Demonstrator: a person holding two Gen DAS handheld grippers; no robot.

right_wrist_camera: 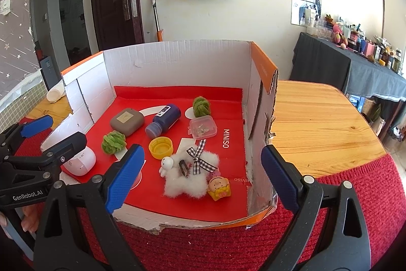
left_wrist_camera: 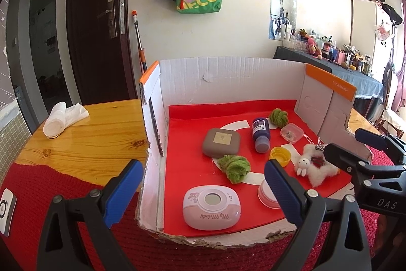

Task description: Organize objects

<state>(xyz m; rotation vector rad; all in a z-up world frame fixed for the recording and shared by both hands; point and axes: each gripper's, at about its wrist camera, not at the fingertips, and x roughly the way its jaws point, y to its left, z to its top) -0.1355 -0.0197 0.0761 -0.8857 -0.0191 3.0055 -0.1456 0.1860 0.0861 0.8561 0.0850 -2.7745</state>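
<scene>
An open cardboard box (left_wrist_camera: 228, 78) with a red floor (right_wrist_camera: 228, 113) holds small objects: a brown case (left_wrist_camera: 221, 139), a blue bottle (left_wrist_camera: 260, 134), two green yarn balls (left_wrist_camera: 234, 166) (left_wrist_camera: 278, 117), a yellow cap (left_wrist_camera: 280, 155), a clear small box (left_wrist_camera: 291, 132), a white fluffy star with bunny (left_wrist_camera: 316, 166), a pink My Melody device (left_wrist_camera: 212, 207), a clear pink cup (left_wrist_camera: 266, 192) and a small doll figure (right_wrist_camera: 219, 186). My left gripper (left_wrist_camera: 203, 194) is open above the box's front. My right gripper (right_wrist_camera: 203, 182) is open over the box's front right.
The box sits on a red knitted mat (right_wrist_camera: 228, 245) on a wooden table (right_wrist_camera: 317, 123). A rolled white cloth (left_wrist_camera: 58, 118) lies at the table's far left. A white device (left_wrist_camera: 6, 212) lies on the mat at left. A cluttered dresser (left_wrist_camera: 342, 62) stands at right.
</scene>
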